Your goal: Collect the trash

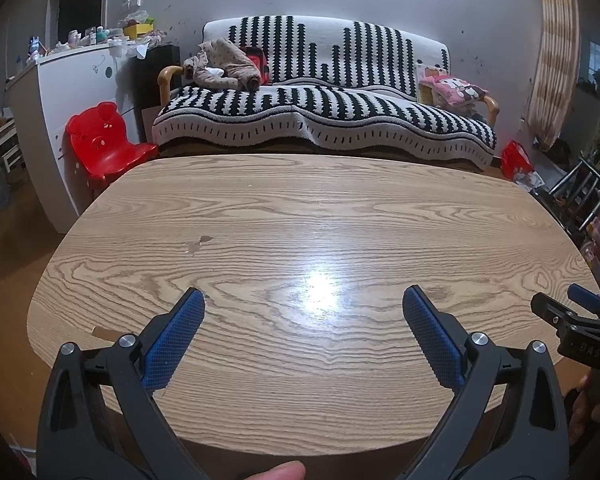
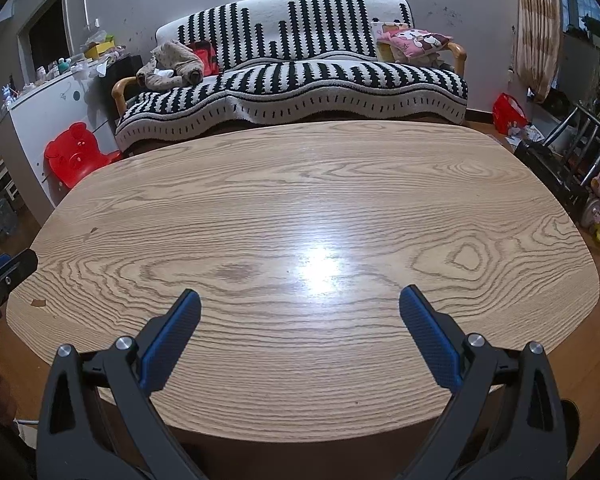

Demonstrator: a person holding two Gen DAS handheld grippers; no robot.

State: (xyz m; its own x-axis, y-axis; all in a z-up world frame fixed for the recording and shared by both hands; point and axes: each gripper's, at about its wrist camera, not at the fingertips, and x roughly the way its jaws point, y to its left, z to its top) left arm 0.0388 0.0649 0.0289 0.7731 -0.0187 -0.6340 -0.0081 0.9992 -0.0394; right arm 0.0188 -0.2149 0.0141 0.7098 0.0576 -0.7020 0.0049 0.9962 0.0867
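My left gripper (image 1: 303, 300) is open above the near edge of a light wooden table (image 1: 300, 216), with nothing between its blue pads. My right gripper (image 2: 300, 300) is open too, over the same table (image 2: 300, 184), also holding nothing. A small brown scrap (image 2: 39, 302) lies near the table's left edge in the right wrist view; the left wrist view shows a pale scrap (image 1: 102, 333) at the left near edge. The right gripper's tip (image 1: 580, 308) shows at the right edge of the left wrist view, and the left gripper's tip (image 2: 8, 270) at the left edge of the right wrist view.
Behind the table stands a black-and-white striped sofa (image 1: 324, 120) with clothes (image 1: 220, 66) and a pink cushion (image 1: 456, 90). A red child's chair (image 1: 104, 140) and white cabinet (image 1: 72, 92) sit at the left. A red bag (image 1: 516, 160) and dark metal rack (image 1: 580, 196) are at the right.
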